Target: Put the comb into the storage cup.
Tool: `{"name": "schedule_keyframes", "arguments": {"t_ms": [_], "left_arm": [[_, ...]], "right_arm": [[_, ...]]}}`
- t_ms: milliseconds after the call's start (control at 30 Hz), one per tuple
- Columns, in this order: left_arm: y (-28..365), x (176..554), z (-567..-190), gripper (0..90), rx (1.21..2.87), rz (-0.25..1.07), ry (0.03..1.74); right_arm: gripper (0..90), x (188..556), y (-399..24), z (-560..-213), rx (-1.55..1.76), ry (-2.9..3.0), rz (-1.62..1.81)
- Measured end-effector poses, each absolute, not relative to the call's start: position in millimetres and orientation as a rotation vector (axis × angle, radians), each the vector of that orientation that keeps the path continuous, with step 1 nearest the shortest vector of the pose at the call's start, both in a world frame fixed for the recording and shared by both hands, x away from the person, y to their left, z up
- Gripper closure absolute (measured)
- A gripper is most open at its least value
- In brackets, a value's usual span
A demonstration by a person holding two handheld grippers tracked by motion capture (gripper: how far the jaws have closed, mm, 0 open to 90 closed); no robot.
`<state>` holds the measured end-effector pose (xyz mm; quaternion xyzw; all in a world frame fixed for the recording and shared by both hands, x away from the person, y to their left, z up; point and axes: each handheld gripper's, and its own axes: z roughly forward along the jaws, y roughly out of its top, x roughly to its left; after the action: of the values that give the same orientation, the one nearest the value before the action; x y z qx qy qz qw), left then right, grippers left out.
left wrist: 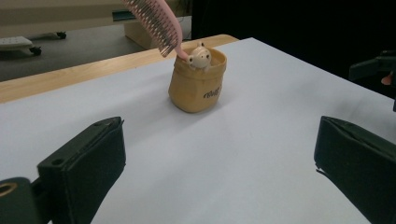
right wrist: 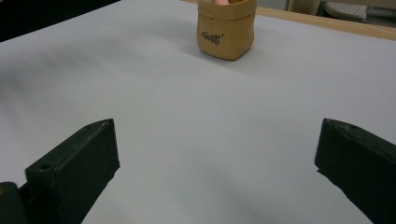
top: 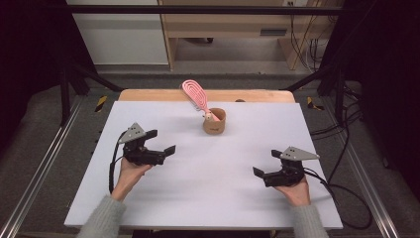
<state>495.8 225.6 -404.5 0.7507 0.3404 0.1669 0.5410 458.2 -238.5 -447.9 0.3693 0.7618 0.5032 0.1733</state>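
Pouch (top: pixel 214 122) sits far-centre on white table (top: pixel 198 198), pink brush (top: pixel 194 94) sticking out, leaning left. Left gripper (top: pixel 161 142) and right gripper (top: pixel 266 162) well apart, both near the front.
Left gripper view: jaws spread, nothing held, pouch ahead.
Right gripper view: same, jaws wide, pouch ahead.

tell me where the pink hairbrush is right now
The pink hairbrush stands handle-down in the tan pouch near the far middle of the white table in the high view, its head leaning back and left over the wooden edge.
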Motion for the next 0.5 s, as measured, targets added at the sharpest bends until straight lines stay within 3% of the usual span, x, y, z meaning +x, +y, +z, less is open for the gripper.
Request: {"name": "schedule_keyframes", "arguments": {"t_ms": [500], "left_arm": [[262,472,-429,2.0,1.794,0.413,0.854]], "right_arm": [[0.1,458,-238,-448,1.048,2.162,1.425]]}}
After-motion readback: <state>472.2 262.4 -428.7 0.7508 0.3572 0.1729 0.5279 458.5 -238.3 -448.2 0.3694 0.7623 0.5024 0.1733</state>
